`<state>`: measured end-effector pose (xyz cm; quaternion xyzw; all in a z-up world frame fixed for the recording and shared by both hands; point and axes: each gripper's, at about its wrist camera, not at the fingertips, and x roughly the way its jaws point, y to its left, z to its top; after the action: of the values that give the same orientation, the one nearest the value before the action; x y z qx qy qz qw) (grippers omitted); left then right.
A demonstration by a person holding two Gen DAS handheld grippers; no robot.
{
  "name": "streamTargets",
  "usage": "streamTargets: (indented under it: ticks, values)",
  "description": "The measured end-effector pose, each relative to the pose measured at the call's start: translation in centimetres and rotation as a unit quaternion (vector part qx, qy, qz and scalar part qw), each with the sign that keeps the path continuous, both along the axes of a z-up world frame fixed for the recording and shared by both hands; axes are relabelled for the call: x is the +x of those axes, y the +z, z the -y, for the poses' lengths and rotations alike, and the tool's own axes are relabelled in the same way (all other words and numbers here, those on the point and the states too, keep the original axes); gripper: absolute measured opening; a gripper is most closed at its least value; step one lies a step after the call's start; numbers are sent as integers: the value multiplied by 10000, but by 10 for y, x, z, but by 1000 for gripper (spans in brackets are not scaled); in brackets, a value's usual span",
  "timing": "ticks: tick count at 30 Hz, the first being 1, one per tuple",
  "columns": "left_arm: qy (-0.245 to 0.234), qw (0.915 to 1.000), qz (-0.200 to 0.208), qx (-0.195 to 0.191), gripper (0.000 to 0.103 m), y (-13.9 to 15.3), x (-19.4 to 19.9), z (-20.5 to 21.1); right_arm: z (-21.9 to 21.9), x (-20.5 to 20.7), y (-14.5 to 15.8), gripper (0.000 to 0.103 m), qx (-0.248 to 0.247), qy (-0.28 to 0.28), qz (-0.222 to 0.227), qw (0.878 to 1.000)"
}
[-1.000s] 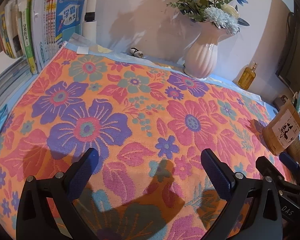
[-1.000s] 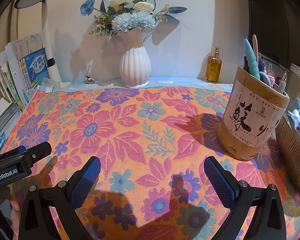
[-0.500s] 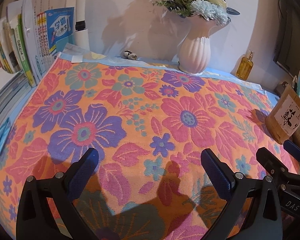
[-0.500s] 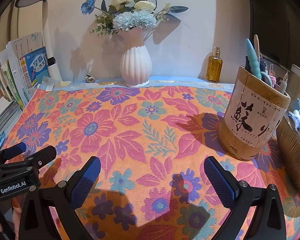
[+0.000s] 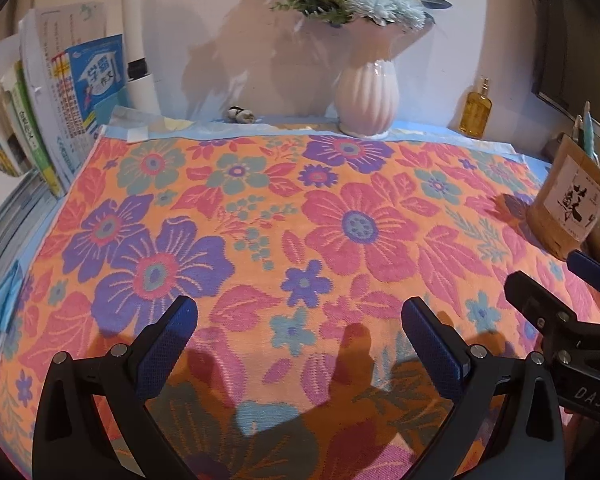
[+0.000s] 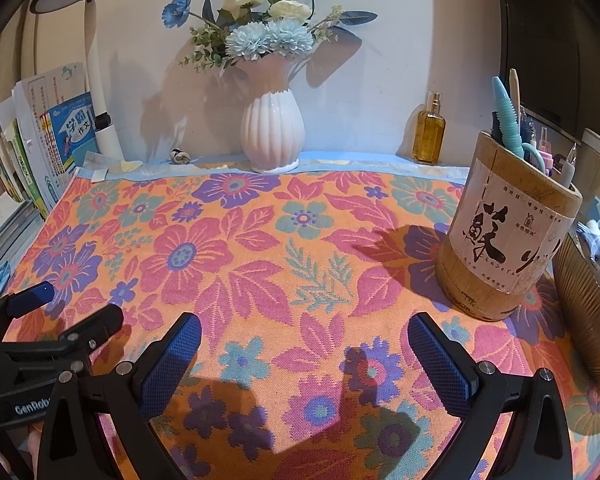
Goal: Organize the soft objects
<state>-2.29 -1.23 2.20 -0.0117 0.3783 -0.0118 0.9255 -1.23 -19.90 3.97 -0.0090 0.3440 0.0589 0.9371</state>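
A large orange towel (image 5: pixel 300 208) with pink, purple and teal flowers lies spread flat over the desk; it also fills the right wrist view (image 6: pixel 300 248). My left gripper (image 5: pixel 300 320) is open and empty, hovering over the towel's near part. My right gripper (image 6: pixel 304 336) is open and empty, over the towel's near right part. Each gripper shows in the other's view: the right one at the right edge (image 5: pixel 560 312), the left one at the left edge (image 6: pixel 48 320).
A white ribbed vase (image 6: pixel 272 136) with flowers stands at the back centre. A bamboo pen holder (image 6: pixel 508 232) stands on the towel's right side. An amber bottle (image 6: pixel 430 132), a lamp (image 6: pixel 96 92) and upright books (image 5: pixel 60 120) line the back and left.
Both grippers have pulled back and risen slightly, so the desk looks farther away. The left gripper has turned a little to the right. Both stay open and empty.
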Motion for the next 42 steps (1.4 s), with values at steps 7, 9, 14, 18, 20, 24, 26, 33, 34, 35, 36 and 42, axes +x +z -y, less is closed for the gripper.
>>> streamTargets:
  ticks: [7,9,14,18,20,24,26,33,34,35,36,42]
  values:
    - [88,9999,-5,-135,102,0,0,-4,0,1,0,103,-14,13,-4,10000]
    - [65,10000,15,-68,102,1,-1,-2,0,1,0,103,-8,10,-7,10000]
    - [42,10000,29,46,102,1,-2,2,1,1,-1,103,14,6,-11,10000]
    - [51,10000,25,21,102,1,-1,0,0,1,-1,103,-17,8,-16,10000]
    - [66,10000,29,46,102,1,-1,1,0,2,-1,103,-15,9,-17,10000]
    - [70,9999,27,69,102,0,-1,2,0,2,-1,103,-2,9,-33,10000]
    - [72,9999,28,67,102,1,-1,2,1,2,-2,103,1,16,-41,10000]
    - [81,9999,28,84,102,0,-1,2,0,2,-2,103,0,16,-49,10000]
    - [85,9999,32,92,102,0,-1,2,0,2,-2,103,2,16,-54,10000]
    - [87,9999,30,94,102,0,-1,2,1,3,-2,103,6,24,-57,10000]
    - [86,9999,26,92,102,0,-1,1,1,3,-2,103,6,23,-58,10000]
    - [90,9999,2,101,102,-1,-1,1,0,3,-3,103,5,16,-80,10000]
